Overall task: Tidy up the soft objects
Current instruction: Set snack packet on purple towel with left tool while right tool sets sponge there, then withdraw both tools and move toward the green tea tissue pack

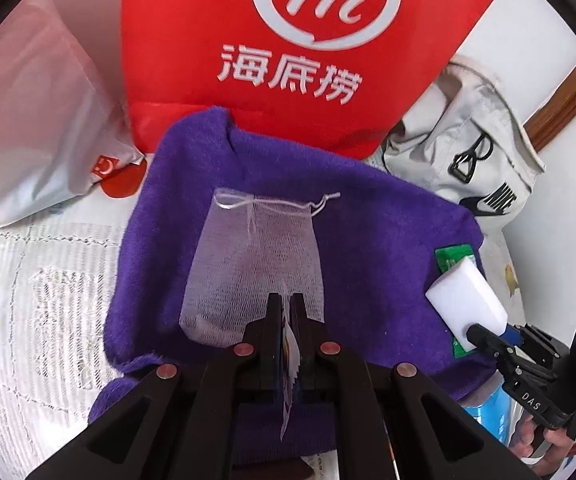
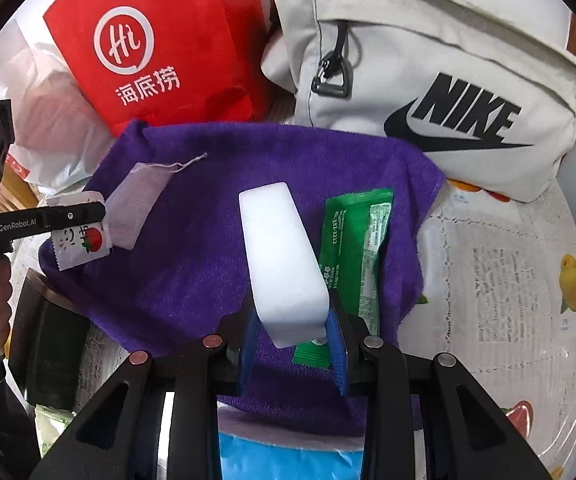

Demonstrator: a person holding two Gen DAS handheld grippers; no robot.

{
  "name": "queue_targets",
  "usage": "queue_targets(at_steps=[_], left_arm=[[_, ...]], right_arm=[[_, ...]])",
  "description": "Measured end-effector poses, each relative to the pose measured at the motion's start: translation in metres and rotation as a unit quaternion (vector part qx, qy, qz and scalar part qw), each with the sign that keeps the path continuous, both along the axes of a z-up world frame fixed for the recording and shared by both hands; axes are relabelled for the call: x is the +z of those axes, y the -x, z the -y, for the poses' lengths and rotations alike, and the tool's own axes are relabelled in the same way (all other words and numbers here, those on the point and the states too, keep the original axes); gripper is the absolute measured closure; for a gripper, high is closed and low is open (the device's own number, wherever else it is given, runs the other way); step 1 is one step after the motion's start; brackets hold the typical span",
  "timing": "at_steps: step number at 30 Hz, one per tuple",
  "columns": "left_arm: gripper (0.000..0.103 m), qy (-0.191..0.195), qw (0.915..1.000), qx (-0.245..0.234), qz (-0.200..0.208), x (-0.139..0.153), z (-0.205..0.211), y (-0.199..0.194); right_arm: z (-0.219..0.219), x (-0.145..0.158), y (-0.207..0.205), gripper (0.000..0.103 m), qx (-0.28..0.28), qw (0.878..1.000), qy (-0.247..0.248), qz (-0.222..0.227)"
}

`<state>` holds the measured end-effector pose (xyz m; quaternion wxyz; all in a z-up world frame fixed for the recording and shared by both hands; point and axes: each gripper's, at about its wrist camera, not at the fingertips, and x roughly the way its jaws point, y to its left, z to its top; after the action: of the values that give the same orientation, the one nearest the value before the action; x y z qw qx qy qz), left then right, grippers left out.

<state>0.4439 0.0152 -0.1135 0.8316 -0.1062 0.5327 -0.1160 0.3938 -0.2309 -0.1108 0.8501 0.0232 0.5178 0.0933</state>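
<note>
The left hand-held gripper [image 1: 286, 300] is closed almost fully, its jaws nipping a small white sachet [image 2: 77, 240] printed with a tomato. In the left wrist view the sachet shows only edge-on between the jaws; the right wrist view shows it flat, hanging from the fingertips. Just ahead of this gripper a white mesh pouch [image 1: 255, 264] with a drawstring lies flat on a purple towel [image 1: 368, 216], its near end under the fingertips.

The right hand-held gripper [image 2: 292, 320] is partly closed on a white sponge [image 2: 279, 256], the blue pads [image 2: 338, 344] pressing its near end from both sides. The sponge sticks forward from the jaws, over the towel. Just to its right, under the right finger, a green packet [image 2: 356, 248] lies on the towel.

The towel is spread on a table [image 2: 508, 280] covered with a lace-and-fruit-print cloth. Beyond the towel, ahead of both grippers, stands a red bag [image 1: 288, 40] with white lettering. A beige Nike bag [image 2: 448, 80] sits to its right and a white plastic bag [image 1: 35, 120] to its left. Something blue [image 2: 288, 456] shows below the towel's near edge.
</note>
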Motion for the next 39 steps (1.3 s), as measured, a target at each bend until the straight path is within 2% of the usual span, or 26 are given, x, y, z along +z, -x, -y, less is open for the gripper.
queue_targets(at_steps=[3, 7, 11, 14, 19, 26, 33, 36, 39], left_arm=[[0.095, -0.013, 0.9999, -0.006, -0.007, -0.005, 0.004, -0.001], [0.064, -0.026, 0.9997, -0.004, -0.003, -0.003, 0.004, -0.001], [0.049, -0.05, 0.9985, 0.0, 0.022, 0.008, 0.004, 0.003], [0.047, -0.064, 0.9974, 0.003, 0.031, 0.016, 0.003, 0.008], [0.045, -0.064, 0.9969, 0.01, 0.044, 0.034, -0.008, 0.029], [0.045, -0.059, 0.9941, 0.017, 0.089, 0.059, -0.014, 0.081], [0.044, -0.066, 0.9934, 0.022, 0.091, 0.072, -0.006, 0.141], [0.033, -0.075, 0.9931, 0.019, 0.088, 0.071, 0.005, 0.169], [0.029, -0.061, 0.9944, 0.026, 0.081, 0.068, 0.015, 0.196]], right_arm=[[0.002, -0.004, -0.003, 0.07, -0.001, 1.0, -0.006, -0.012], [0.001, -0.003, -0.003, 0.067, 0.002, 1.0, 0.0, -0.007], [0.002, 0.003, 0.001, 0.051, 0.001, 1.0, 0.01, 0.003], [0.002, 0.01, 0.008, 0.049, 0.0, 1.0, 0.018, 0.015], [0.006, 0.028, 0.026, 0.046, -0.004, 0.999, 0.019, 0.031], [0.001, 0.055, 0.073, 0.041, -0.002, 0.998, 0.009, 0.061], [0.001, 0.064, 0.126, 0.041, 0.0, 0.998, -0.006, 0.07], [0.005, 0.063, 0.15, 0.041, -0.002, 0.997, -0.008, 0.072], [0.008, 0.063, 0.171, 0.041, -0.002, 0.997, -0.007, 0.073]])
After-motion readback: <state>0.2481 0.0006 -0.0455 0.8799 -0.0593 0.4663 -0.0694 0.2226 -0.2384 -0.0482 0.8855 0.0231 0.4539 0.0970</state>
